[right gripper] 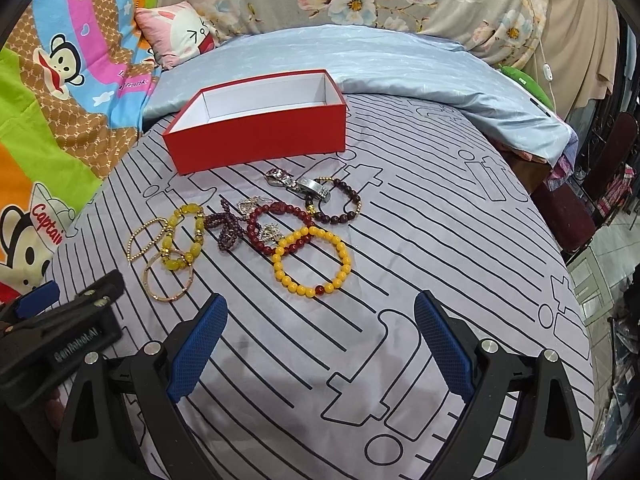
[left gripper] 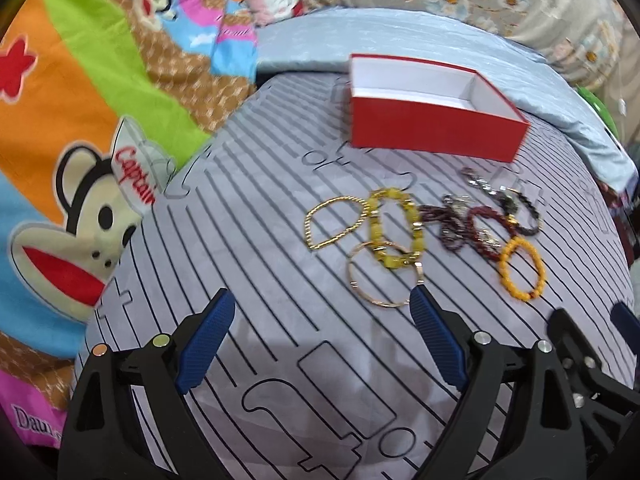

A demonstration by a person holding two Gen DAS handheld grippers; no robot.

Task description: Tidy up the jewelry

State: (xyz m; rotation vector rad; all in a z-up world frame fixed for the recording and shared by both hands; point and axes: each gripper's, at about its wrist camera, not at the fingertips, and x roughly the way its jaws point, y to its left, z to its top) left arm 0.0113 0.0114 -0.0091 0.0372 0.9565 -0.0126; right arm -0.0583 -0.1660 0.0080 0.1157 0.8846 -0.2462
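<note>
Jewelry lay in a loose cluster on the grey striped bedspread (right gripper: 420,240) ahead of both of your claws, with the open red cardboard box (right gripper: 260,140) just beyond it, white inside and holding nothing you could see. Behind the box sat a pale blue quilt (right gripper: 360,60), and a cartoon monkey blanket (left gripper: 80,120) ran along the left.

Nothing stood between your claws and the pieces. Your left claw (left gripper: 322,300) was spread wide, its right blue fingertip just at the rim of the thin gold bangle (left gripper: 380,276). That bangle overlapped the chunky yellow stone bracelet (left gripper: 394,228), which in turn overlapped the fine gold chain bracelet (left gripper: 336,220).

Your right claw (right gripper: 320,304) was also spread wide and gripped nothing; the yellow bead bracelet (right gripper: 312,260) lay just ahead of it, partly over the dark red bead bracelet (right gripper: 276,220).

The right wrist view showed sharply what the left blurred: a silver metal watch (right gripper: 304,186) near the box, beside a brown bead bracelet (right gripper: 340,200), and a purple beaded strand (right gripper: 224,224). It also caught your left claw at its lower left edge.
</note>
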